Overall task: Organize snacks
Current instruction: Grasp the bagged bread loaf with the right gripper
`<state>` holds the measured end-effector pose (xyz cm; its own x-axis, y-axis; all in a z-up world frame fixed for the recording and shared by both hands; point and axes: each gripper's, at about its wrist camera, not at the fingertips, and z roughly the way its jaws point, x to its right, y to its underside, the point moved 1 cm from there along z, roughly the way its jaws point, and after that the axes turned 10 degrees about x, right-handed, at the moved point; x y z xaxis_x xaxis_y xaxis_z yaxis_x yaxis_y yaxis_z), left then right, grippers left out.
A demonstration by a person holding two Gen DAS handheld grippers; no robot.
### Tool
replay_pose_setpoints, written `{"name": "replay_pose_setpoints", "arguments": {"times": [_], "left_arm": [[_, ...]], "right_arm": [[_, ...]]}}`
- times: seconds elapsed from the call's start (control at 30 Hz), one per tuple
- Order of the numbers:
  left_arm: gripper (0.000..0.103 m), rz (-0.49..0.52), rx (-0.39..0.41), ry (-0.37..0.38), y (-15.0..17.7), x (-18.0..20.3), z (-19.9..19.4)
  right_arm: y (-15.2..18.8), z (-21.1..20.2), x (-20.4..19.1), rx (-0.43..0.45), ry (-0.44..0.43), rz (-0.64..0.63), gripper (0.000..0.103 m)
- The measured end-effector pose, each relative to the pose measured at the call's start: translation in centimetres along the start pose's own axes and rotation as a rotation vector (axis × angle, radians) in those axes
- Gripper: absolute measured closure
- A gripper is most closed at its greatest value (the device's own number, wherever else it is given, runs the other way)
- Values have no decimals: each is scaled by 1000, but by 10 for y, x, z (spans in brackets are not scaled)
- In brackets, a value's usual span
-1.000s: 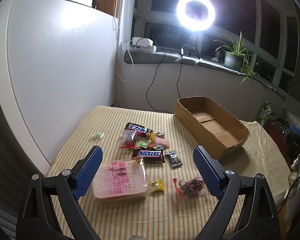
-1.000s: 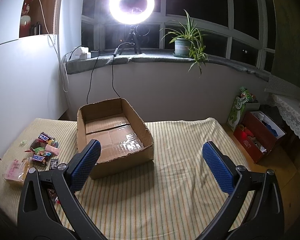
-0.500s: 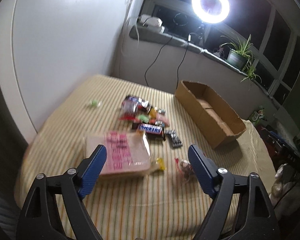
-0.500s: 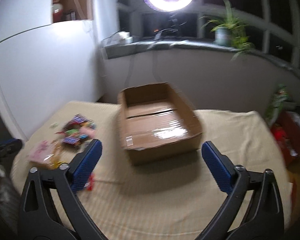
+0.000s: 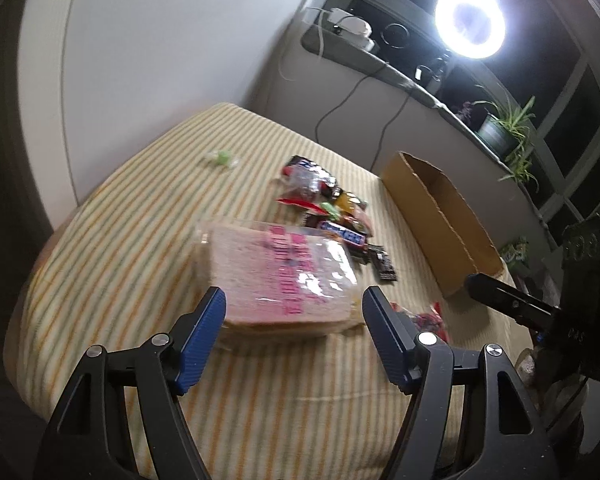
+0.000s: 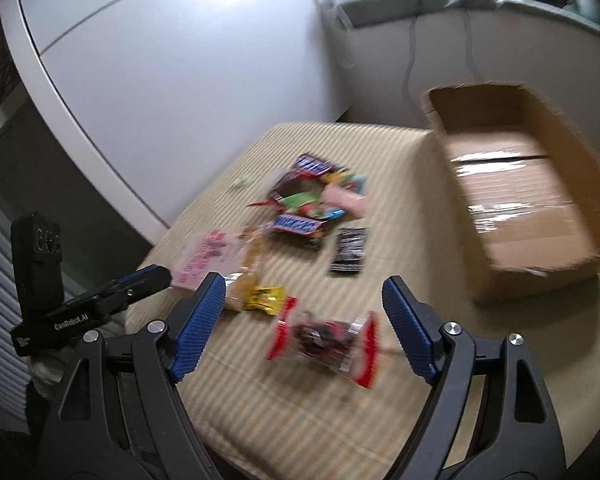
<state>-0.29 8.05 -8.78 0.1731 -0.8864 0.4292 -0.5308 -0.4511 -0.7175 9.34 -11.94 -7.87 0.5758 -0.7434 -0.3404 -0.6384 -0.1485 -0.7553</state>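
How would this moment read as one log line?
left gripper: open, at bread bag | right gripper: open, over red-ended candy pack | cardboard box: empty

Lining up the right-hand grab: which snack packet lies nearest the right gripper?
The red-ended clear packet, lying alone directly before the open right gripper; the yellow sachet lies off its left finger.

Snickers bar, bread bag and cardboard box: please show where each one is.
Snickers bar [image 5: 343, 235], left wrist view, blue wrapper face.
bread bag [image 5: 284, 280], left wrist view, top with pink print.
cardboard box [image 6: 516, 184], right wrist view, inner floor.
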Motion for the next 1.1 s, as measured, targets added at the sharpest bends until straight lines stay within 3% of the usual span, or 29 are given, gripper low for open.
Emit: {"name": "replay_pose_setpoints", "arguments": {"times": [0.2, 0.53, 0.67, 0.87, 1.1], "left_arm": [[33, -35, -14, -1, 1, -17, 5], [33, -80, -61, 51, 5, -29, 14], [33, -71, -77, 47, 7, -30, 20], [35, -69, -86, 45, 9, -34, 28], [41, -47, -71, 34, 7, -29, 22]], "right_arm": [[-4, 47, -8, -110, -98, 65, 19], [-6, 103, -18, -259, -169, 137, 20], [-2, 115, -17, -299, -193, 185, 34], [5, 131, -21, -343, -220, 206, 47], [5, 131, -26, -348, -218, 203, 49]]}}
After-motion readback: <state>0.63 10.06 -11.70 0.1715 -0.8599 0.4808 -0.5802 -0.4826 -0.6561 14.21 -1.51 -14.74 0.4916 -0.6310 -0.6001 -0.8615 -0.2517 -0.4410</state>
